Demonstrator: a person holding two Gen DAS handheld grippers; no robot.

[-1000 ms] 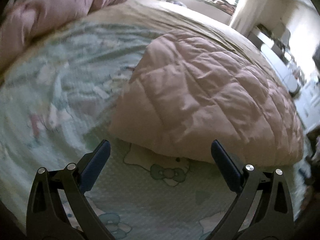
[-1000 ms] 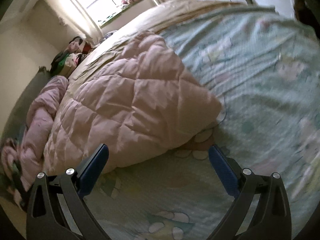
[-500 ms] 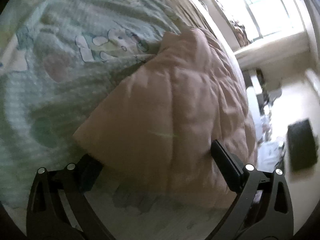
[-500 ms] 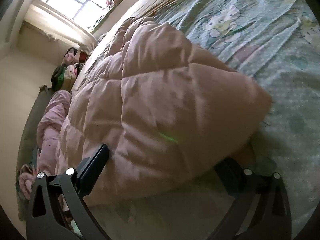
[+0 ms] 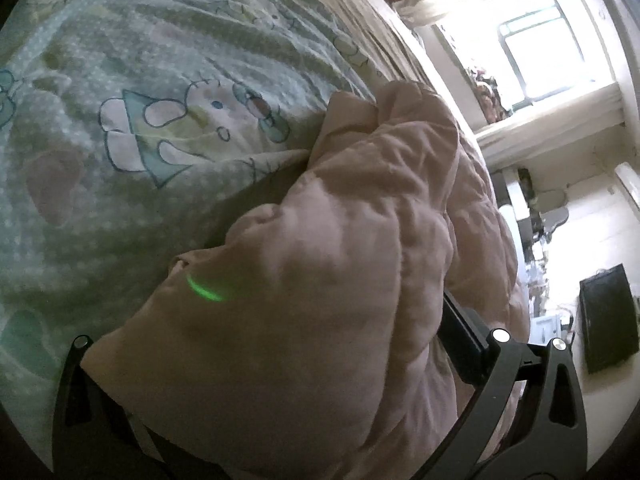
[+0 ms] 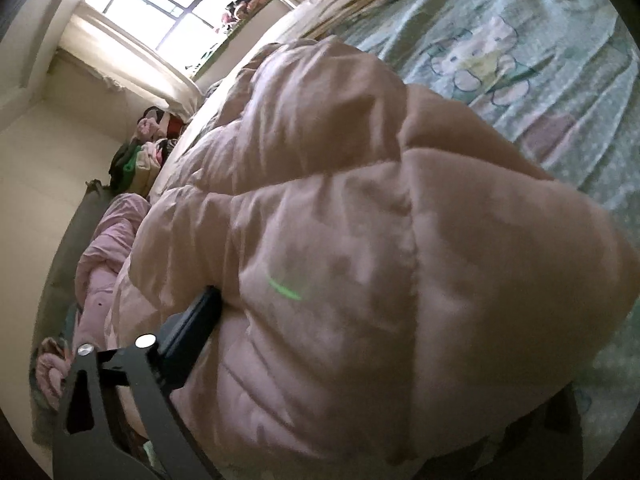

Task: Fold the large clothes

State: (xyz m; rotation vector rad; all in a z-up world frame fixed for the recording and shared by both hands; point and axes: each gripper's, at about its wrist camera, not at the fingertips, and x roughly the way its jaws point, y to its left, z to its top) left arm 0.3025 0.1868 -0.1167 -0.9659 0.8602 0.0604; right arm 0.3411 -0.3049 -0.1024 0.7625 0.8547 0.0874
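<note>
Pink quilted jacket [image 5: 328,264], puffy and creased, bulges between your wide-set jaws; the right jaws have just been closing. Cartoon-print bed sheet [image 5: 120,80] beneath; bright window [image 6: 168,4] behind.

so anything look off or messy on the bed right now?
Nothing damaged or spilled. The pink quilted coat lies puffy and rumpled on the cartoon sheet, a corner between each gripper's jaws. A second pink garment sits bunched at the bed's edge.

Bed [image 5: 120,208], covered by a pale green sheet [image 6: 540,92] printed with cartoon cats. A quilted pink garment [image 6: 360,240] lies directly on the sheet; a bunched pink cloth [image 6: 108,248] lies at the bed's edge.
</note>
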